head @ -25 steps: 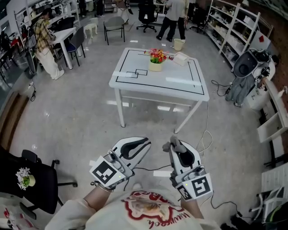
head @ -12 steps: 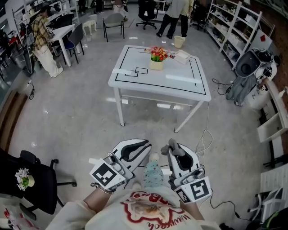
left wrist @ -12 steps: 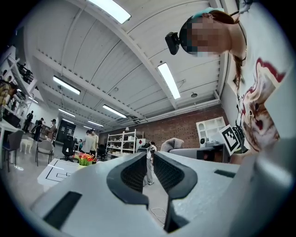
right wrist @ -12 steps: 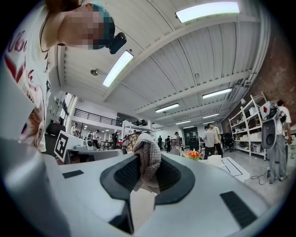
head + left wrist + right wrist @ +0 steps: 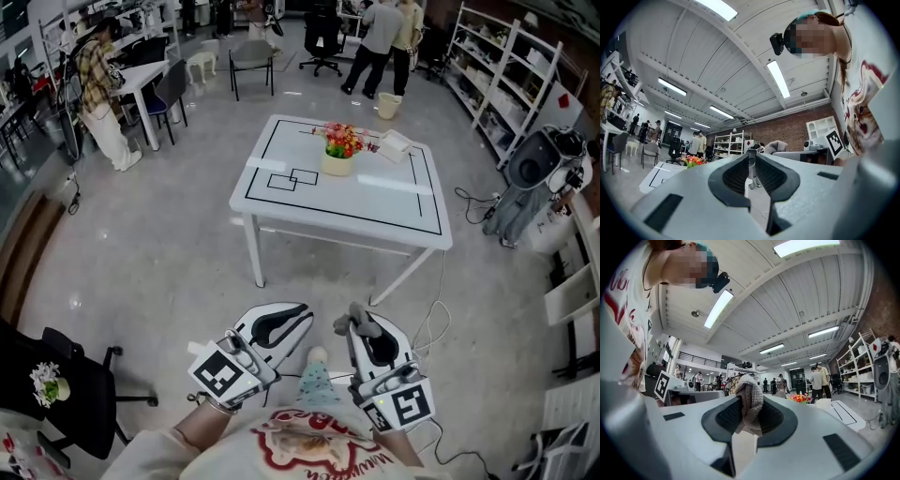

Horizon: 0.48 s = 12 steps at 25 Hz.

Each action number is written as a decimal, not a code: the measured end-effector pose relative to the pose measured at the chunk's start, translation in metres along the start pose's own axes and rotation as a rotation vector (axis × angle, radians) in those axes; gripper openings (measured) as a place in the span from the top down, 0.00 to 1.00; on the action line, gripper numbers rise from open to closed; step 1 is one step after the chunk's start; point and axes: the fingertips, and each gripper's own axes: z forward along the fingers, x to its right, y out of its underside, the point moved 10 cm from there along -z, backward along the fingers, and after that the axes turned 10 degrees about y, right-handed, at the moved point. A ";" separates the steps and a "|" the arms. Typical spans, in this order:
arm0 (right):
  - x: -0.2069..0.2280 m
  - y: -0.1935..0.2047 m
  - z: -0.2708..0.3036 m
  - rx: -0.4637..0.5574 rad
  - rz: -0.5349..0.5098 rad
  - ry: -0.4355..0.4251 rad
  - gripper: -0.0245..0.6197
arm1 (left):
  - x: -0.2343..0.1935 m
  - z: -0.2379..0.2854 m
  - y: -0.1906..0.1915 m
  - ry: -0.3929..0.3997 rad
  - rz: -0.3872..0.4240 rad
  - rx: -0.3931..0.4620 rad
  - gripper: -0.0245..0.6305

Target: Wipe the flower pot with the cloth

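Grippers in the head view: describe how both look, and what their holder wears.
The left gripper and right gripper match: white curved shells, black ribbed inner pads, each with a cube of black-and-white square markers. The person wears a cream top with a red print.

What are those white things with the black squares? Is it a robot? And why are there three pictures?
It is not a robot. A person holds two hand tools. The left gripper has its jaws shut with nothing in them. The right gripper pinches a grey cloth in its jaws. One picture comes from a camera on the person's head, looking down. The other two come from cameras riding on each tool, looking along its jaws. Ahead stands a white table. On it is a flower pot with bright flowers, which the cloth is meant to wipe.
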 end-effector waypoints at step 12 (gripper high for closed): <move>0.104 -0.003 0.108 0.013 0.001 -0.028 0.86 | -0.109 0.099 0.004 -0.008 0.005 0.015 0.89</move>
